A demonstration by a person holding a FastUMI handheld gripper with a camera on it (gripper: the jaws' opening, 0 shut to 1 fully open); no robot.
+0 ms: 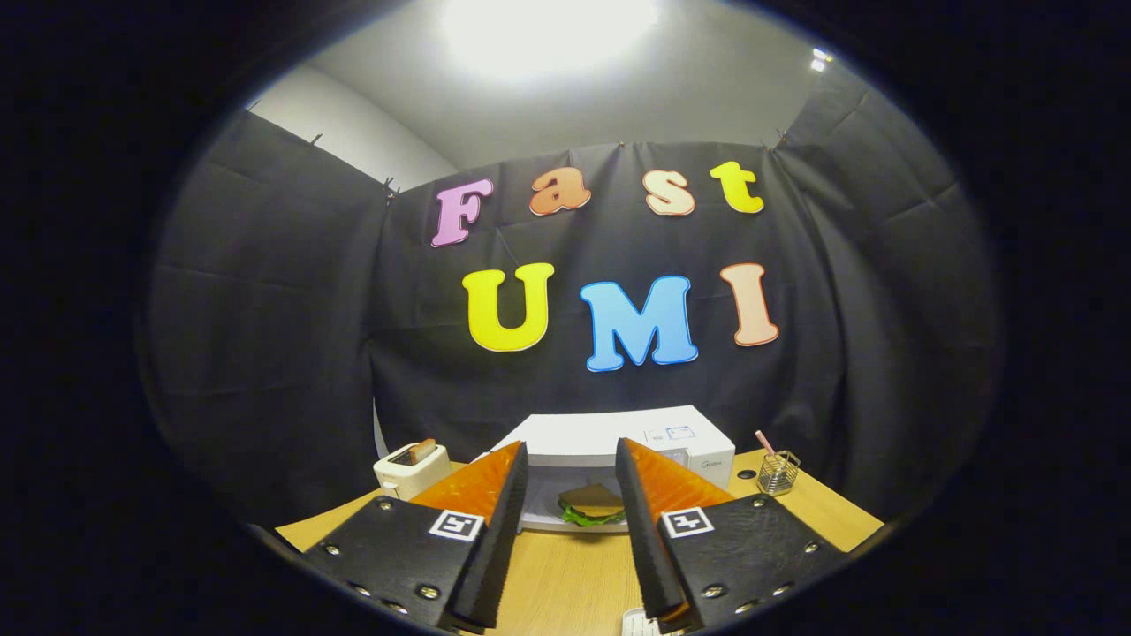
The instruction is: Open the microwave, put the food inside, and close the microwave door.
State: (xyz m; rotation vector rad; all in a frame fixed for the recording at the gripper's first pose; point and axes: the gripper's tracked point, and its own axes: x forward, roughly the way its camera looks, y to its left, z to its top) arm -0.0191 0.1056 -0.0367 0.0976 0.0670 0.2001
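A white microwave (618, 435) stands at the back of the wooden table (565, 574), against the black cloth wall. Its cavity faces me and looks open; a sandwich (590, 506) with brown bread and green lettuce lies in it. My gripper (572, 448) is held above the table, short of the microwave, open with nothing between its fingers. The sandwich shows in the gap between the two fingers, beyond their tips. The left finger (495, 521) hides the left side of the microwave, so I cannot see where the door stands.
A small cream toaster (408, 470) with a slice of toast in it stands left of the microwave. To the microwave's right are a wire holder (778, 473) with a pink stick and a small dark disc (747, 474). Bare tabletop lies below the fingers.
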